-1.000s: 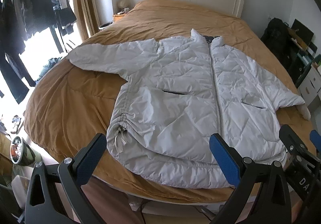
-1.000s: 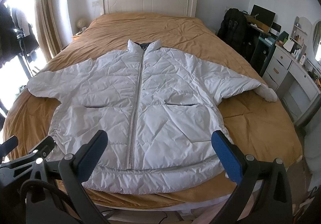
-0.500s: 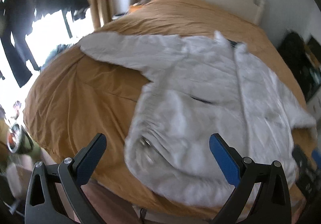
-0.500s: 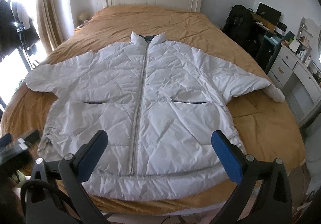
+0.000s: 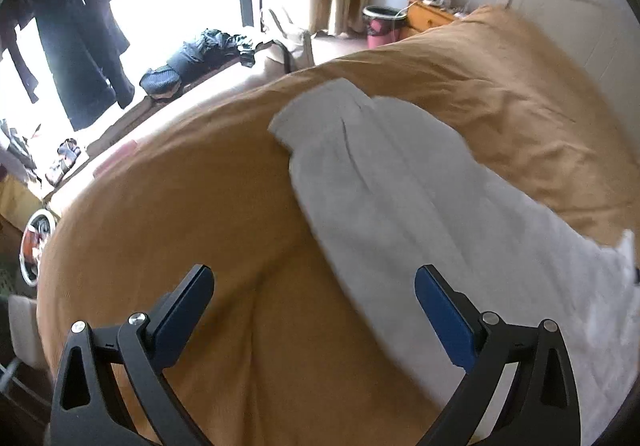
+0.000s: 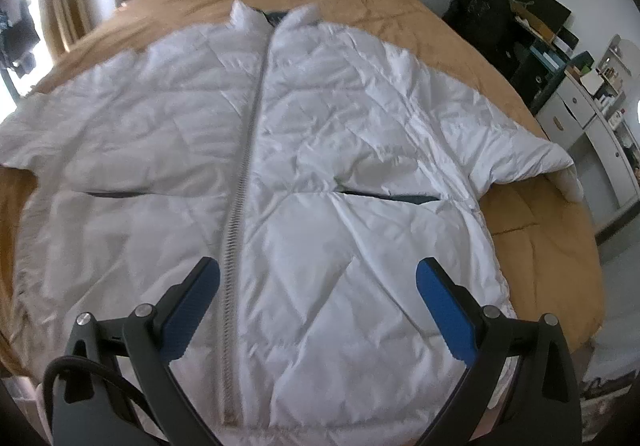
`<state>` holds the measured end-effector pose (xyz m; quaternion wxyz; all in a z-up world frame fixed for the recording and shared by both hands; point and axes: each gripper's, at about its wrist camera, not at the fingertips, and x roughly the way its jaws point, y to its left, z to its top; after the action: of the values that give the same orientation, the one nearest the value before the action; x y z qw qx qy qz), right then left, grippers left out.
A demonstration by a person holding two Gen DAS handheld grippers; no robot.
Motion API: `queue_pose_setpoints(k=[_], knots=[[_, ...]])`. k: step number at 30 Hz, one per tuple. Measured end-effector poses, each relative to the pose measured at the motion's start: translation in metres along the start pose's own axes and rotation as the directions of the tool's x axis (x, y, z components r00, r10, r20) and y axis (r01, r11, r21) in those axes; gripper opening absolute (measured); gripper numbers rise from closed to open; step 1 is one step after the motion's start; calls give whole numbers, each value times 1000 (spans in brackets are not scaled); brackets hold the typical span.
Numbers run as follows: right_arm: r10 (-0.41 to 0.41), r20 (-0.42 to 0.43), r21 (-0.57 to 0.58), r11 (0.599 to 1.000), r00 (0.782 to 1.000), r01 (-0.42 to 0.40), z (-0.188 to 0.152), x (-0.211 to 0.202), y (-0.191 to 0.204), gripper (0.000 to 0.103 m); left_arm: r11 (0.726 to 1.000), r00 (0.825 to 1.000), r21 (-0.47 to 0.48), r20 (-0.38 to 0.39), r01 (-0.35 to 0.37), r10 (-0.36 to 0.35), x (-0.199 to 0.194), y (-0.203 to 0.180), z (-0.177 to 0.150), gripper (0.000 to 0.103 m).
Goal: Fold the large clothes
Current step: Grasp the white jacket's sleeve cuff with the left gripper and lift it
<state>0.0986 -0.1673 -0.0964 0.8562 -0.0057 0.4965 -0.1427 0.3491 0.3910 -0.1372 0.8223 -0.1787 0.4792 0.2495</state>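
Observation:
A white quilted puffer jacket (image 6: 304,174) lies spread face up on the bed's tan bedspread (image 6: 540,246), zipper closed, both sleeves out to the sides. My right gripper (image 6: 318,310) is open and empty, hovering over the jacket's lower front, right of the zipper. In the left wrist view the jacket's left sleeve (image 5: 380,182) stretches across the bedspread (image 5: 192,214). My left gripper (image 5: 314,310) is open and empty, above the bedspread just below that sleeve, its right finger over the sleeve's edge.
Dark clothes (image 5: 80,26) hang by the bright window at the left. A clothes pile (image 5: 208,50) and a pink bin (image 5: 382,26) sit on the floor beside the bed. A black backpack (image 6: 484,18) and white drawers (image 6: 592,126) stand at the right.
My left gripper has swung left and forward from the jacket's hem to its left sleeve. My right gripper has moved forward and lower over the jacket's front. Both stay open.

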Motion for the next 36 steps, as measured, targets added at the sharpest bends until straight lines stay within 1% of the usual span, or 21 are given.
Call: queue_pose_setpoints(k=[3,5,6,7,8,9,10,13,16,18,19,21,23,25,27,28,29,31,33,34,36], knots=[[-12,-33,8,1000,999,12,2,18,3,98,996,994,-41,-70,84,-87,42,-2,25,100],[-15,-68,5,1000,998,15,3,31,8,98,988,986,-106,-113,113,-125,70,3,38,93],[-18,-86,5,1000,996,18,3,37,11,98,987,987,-124,-113,101,-115,77,5,41,83],[-23,-102,6,1000,995,24,3,43,14,98,987,989,-131,-103,89,-102,80,5,44,64],[-29,-113,7,1000,993,30,3,48,16,98,986,989,-129,-90,102,-114,80,5,47,50],[-31,-120,8,999,992,32,2,52,19,98,982,985,-131,-90,132,-145,80,5,50,26],[-29,-133,8,1000,991,30,1,56,22,98,975,979,-146,-88,168,-182,77,6,52,13],[4,-142,11,1000,990,-2,1,61,26,96,955,971,-195,-39,222,-234,55,14,63,7],[35,-108,6,999,993,-35,4,60,30,89,961,975,-164,41,222,-218,18,7,81,7],[79,-90,18,997,993,-78,5,60,32,74,970,973,-111,111,216,-204,-20,-6,93,7],[118,-96,21,993,988,-116,6,63,34,69,969,963,-82,158,232,-217,-44,-16,97,7],[152,-104,3,988,983,-153,5,72,40,58,965,935,-6,249,262,-252,-97,-43,99,6],[153,-111,-33,987,982,-157,-1,82,47,58,955,894,109,337,276,-297,-155,-80,92,6],[158,-100,-51,985,982,-163,-6,92,50,58,921,847,246,373,302,-378,-208,-128,71,6],[177,-87,-46,982,980,-181,-9,93,48,58,868,809,371,363,330,-463,-247,-179,42,6],[213,-77,-19,976,974,-215,-8,91,41,58,827,788,426,330,367,-520,-265,-212,19,6],[248,-75,7,969,966,-248,-7,88,34,58,795,774,453,295,403,-560,-271,-233,4,6],[308,-65,79,950,949,-303,-7,81,12,56,716,749,508,188,479,-635,-278,-286,-36,6],[325,-53,128,940,944,-316,-11,71,-12,56,653,739,557,100,513,-666,-272,-340,-78,6],[317,-39,147,940,948,-308,-12,64,-26,56,623,743,576,41,529,-669,-262,-373,-107,6],[280,-7,170,946,960,-275,-17,48,-60,56,592,754,583,-53,556,-655,-236,-413,-150,6]])
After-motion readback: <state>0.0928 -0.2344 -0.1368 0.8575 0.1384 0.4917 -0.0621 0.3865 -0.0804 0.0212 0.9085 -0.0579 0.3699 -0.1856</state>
